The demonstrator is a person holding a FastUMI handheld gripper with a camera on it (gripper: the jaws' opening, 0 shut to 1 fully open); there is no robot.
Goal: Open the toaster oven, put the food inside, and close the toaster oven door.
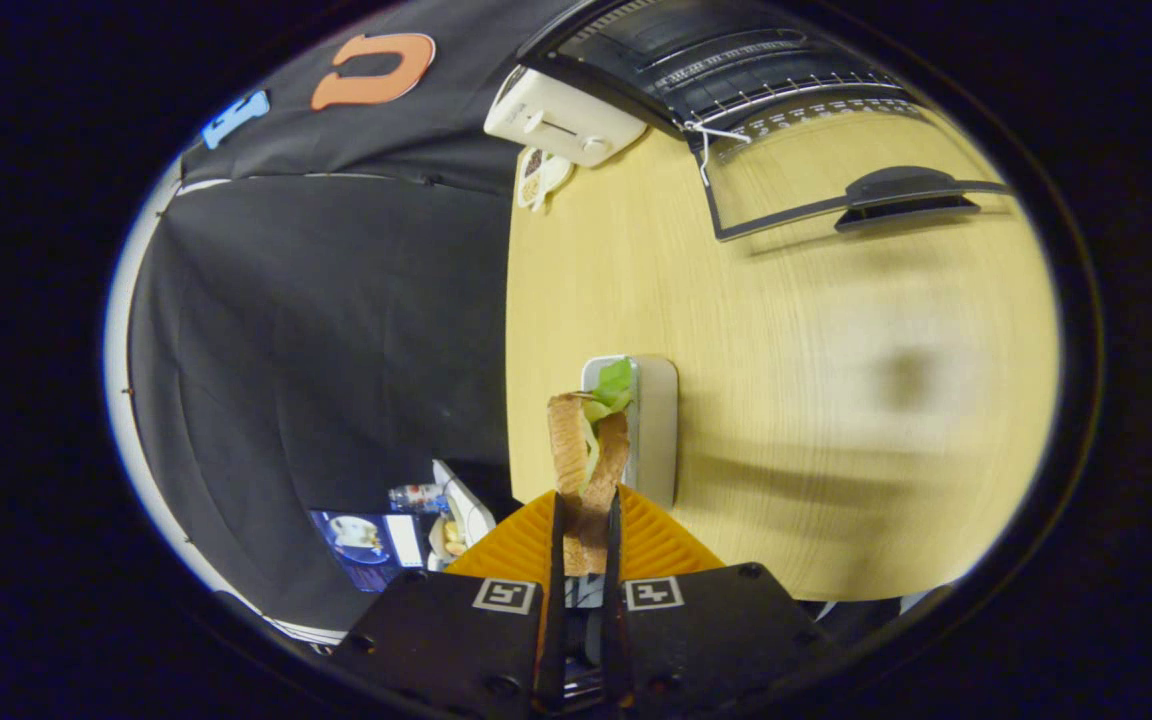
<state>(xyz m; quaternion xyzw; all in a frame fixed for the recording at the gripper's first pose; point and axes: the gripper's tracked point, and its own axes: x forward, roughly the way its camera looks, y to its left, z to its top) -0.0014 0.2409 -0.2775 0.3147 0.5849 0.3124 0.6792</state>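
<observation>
Pale wooden surface (786, 400) stretched toward the open toaster oven (736, 90); tongs (584, 530) pinched the sandwich (586, 450) narrowly, so lettuce (614, 385) might slip out.

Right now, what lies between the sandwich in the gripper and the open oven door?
In the gripper view, only bare wooden table separates the sandwich, pinched in the gripper, from the open oven door.

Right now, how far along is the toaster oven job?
Done: the toaster oven stands open, its glass door folded down over the table. In hand: the gripper is shut on the sandwich, lifted off the white tray. Left: carry it across to the rack, release, close the door.
</observation>
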